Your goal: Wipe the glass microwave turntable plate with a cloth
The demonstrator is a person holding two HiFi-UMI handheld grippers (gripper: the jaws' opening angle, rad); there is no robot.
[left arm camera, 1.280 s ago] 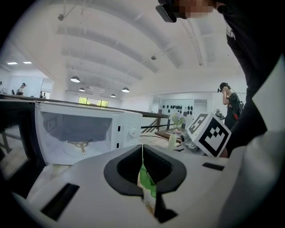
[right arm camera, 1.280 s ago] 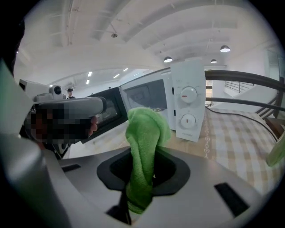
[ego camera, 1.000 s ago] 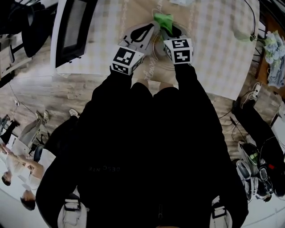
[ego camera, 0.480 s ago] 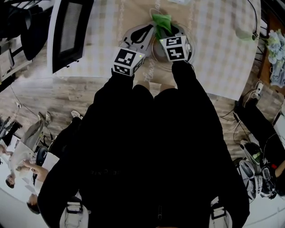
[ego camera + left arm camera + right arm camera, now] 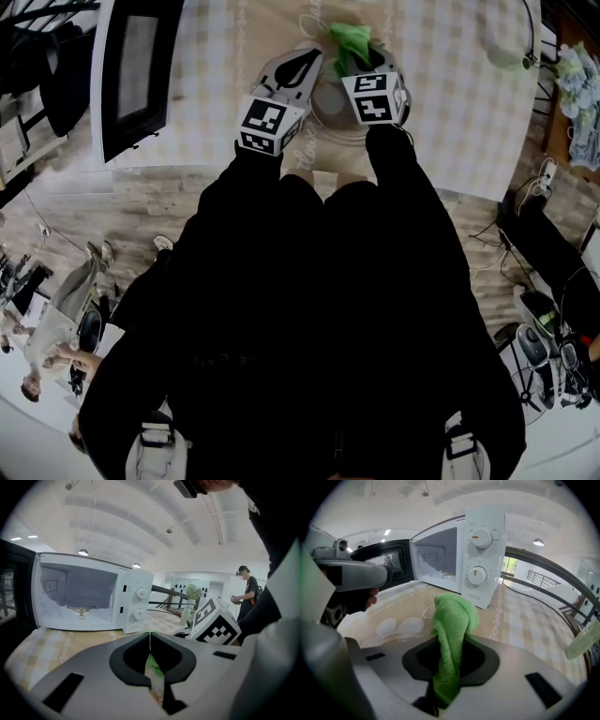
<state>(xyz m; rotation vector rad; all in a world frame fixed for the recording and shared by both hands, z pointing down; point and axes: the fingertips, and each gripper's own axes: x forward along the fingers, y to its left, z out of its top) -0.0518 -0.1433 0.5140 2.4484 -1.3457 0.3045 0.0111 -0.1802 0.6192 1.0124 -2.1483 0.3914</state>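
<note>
In the head view, the round glass turntable plate (image 5: 330,98) lies between my two grippers, above the table. My left gripper (image 5: 309,58) is shut on the plate's rim. In the left gripper view the plate (image 5: 153,673) shows edge-on as a thin green-tinted slab between the jaws of the left gripper (image 5: 151,641). My right gripper (image 5: 361,61) is shut on a green cloth (image 5: 349,37) that sticks out over the plate's far side. In the right gripper view the cloth (image 5: 452,630) stands up from the right gripper (image 5: 449,644). The plate's surface is not clear there.
A white microwave (image 5: 84,597) stands open on the table at the left, its door (image 5: 136,70) swung wide. A checked tablecloth (image 5: 450,112) covers the table. A pale green object (image 5: 506,58) lies at the far right. People stand around; cables and shoes lie on the floor (image 5: 534,319).
The right gripper with the green cloth has shifted slightly over the plate. The left gripper keeps its hold on the rim in much the same place.
</note>
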